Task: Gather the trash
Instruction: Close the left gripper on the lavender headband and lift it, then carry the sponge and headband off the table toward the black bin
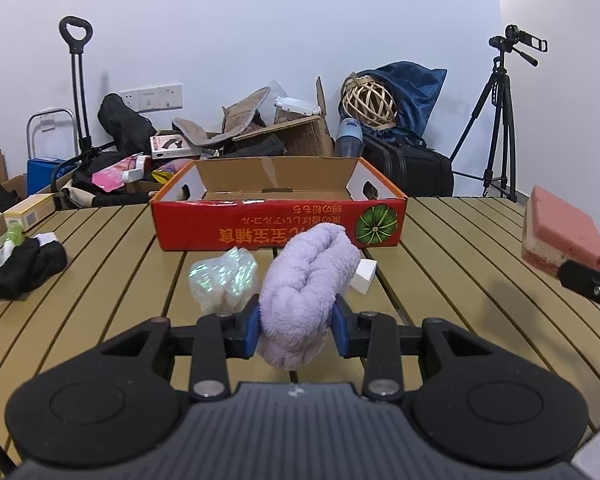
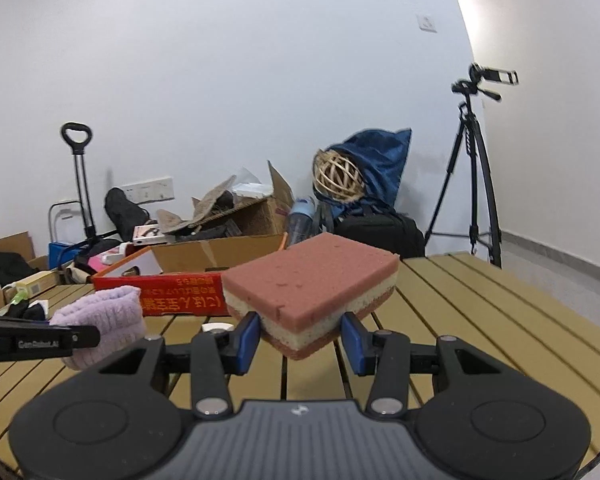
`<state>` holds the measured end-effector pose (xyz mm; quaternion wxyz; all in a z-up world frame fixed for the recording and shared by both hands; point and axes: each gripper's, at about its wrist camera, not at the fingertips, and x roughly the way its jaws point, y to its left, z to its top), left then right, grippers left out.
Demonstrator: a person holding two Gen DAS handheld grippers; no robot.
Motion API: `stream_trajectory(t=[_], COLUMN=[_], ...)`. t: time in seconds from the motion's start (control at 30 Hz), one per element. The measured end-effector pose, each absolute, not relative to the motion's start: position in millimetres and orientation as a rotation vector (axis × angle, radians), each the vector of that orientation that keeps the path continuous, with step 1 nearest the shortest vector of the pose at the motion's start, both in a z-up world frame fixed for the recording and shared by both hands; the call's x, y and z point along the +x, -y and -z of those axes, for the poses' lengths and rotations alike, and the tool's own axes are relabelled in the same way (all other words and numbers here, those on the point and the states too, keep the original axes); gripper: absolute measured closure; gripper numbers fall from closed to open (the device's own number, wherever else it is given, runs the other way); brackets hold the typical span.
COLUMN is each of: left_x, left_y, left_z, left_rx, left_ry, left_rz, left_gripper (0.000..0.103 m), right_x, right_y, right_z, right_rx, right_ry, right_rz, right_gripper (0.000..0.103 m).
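Two loads are carried: the lilac cloth (image 1: 300,296) pinched in the left gripper (image 1: 296,330), the sponge (image 2: 312,300) in the right gripper (image 2: 300,340), best released only once held over the red box (image 1: 278,208).

From the left gripper (image 1: 296,330), clamped on a lilac fluffy roll (image 1: 306,280), the way to the red cardboard box (image 1: 278,222) at 12 o'clock is narrow: an iridescent crumpled wrapper (image 1: 224,278) lies at 11 and a small white block (image 1: 364,275) at 1, both just beside the roll. Bare slatted table (image 1: 460,264) opens toward 2. Black socks (image 1: 26,268) lie at 9. The right gripper (image 2: 300,338), closed on a pink sponge (image 2: 312,292), seems to have open tabletop from 12 through 3.
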<state>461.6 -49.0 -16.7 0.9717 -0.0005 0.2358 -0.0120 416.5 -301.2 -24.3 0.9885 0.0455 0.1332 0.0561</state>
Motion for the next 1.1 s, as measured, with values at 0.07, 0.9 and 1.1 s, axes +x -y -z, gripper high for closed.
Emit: stream_trajectory(t=[0.07, 0.9, 1.1], left_x=[447.1, 257.3, 218.1], left_y=[46.6, 6.3, -2.8], left_z=[12.0, 0.7, 5.9], left_rx=[-0.002, -0.033, -0.029], left_ry=[-0.472, -0.471, -0.485], left_rz=[0.024, -0.027, -0.027], left_gripper=[0.067, 0.068, 0.068], right_x=[405.8, 236.0, 205.3], right_y=[301.1, 289.5, 290.4], right_z=[19.7, 12.0, 20.1], right_rx=[0.072, -0.026, -0.023], right_ry=[-0.255, -0.190, -0.252], right_rz=[-0.136, -0.331, -0.345], right_gripper=[0.060, 0.060, 0.060])
